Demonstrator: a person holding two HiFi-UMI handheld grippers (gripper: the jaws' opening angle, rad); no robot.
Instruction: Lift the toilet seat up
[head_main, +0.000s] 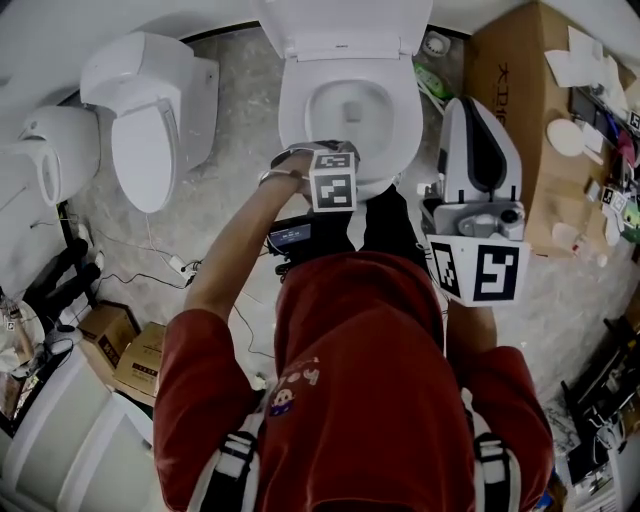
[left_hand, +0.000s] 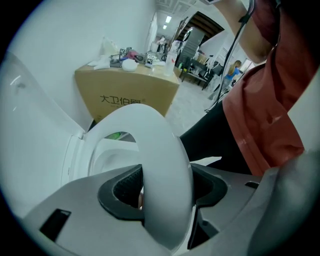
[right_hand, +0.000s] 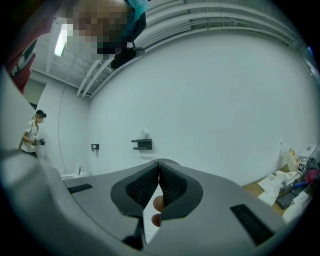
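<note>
While the left tool (left_hand: 166, 189) grips the front edge of the white toilet seat (left_hand: 160, 140), its jaws stand wide with the seat's rim pressed between their dark ribbed pads. The seat is tilted, its near end raised clear of the bowl (left_hand: 107, 157), which shows through the seat's opening. The lid (head_main: 345, 25) behind it stands upright. The person's red shirt (head_main: 360, 380) carries a small cartoon patch and a few letters too small to read.

The right tool (right_hand: 159, 170) is held level, well off to the right of the toilet. Its jaws are closed tip to tip on nothing, and two of the person's fingertips (right_hand: 158, 203) show below them. Each tool wears a cube of black-and-white square markers.

Just right of the toilet stands a large cardboard box (left_hand: 127, 95) printed with the characters 大卫伯爵 on its side. Its top serves as a surface for papers, a white dish and small clutter. Two more white toilets (head_main: 150, 110) sit on the floor to the left, with smaller cardboard boxes (head_main: 120, 350) nearer the person on that side.

Farther off, the right gripper view shows a plain white wall with a black bracket (right_hand: 142, 144) on it, and a person (right_hand: 32, 132) standing at the far left.
</note>
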